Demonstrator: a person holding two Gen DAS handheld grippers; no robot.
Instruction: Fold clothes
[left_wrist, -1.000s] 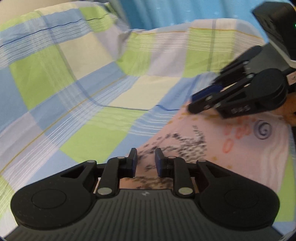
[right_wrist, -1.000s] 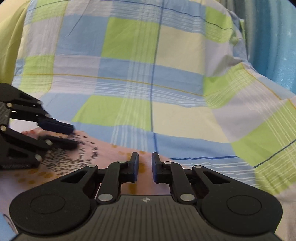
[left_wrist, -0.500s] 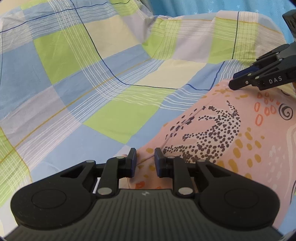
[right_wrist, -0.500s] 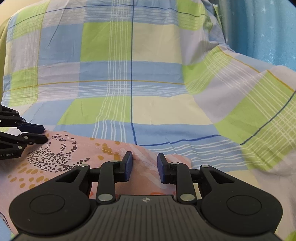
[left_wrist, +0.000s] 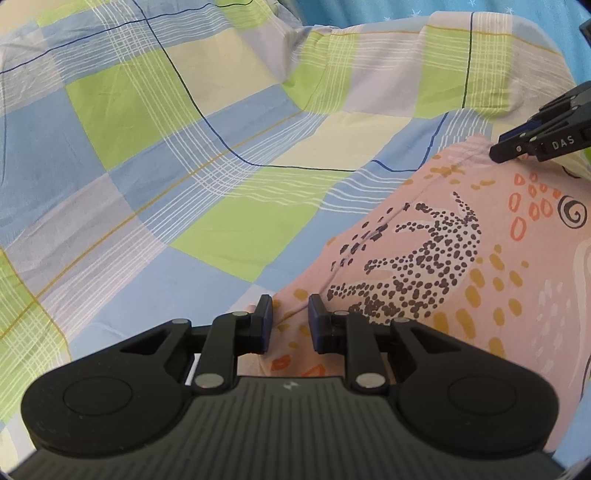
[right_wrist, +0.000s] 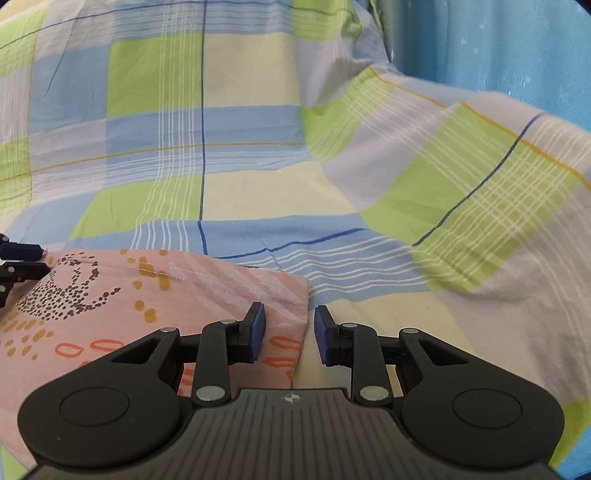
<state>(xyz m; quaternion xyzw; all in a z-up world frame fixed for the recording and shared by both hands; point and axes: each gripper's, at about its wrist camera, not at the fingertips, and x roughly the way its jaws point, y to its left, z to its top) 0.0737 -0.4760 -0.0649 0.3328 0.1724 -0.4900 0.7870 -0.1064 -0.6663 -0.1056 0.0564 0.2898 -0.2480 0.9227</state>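
The jaws of the left gripper (left_wrist: 290, 325) and right gripper (right_wrist: 289, 334) are spread over opposite corners of the pink patterned garment (left_wrist: 436, 266), laid flat on the checked bedsheet (right_wrist: 258, 155).

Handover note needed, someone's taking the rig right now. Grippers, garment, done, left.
Left gripper: open, jaws straddling the near left corner of the pink patterned garment, not clamped.
Right gripper: open, jaws either side of the garment's right edge, nothing held.
Garment lies flat on the checked bedsheet, top hem straight between both grippers.
Done: one fold appears laid down, both grips released.
Left: probably regrip and fold again; final shape can't be judged from here.
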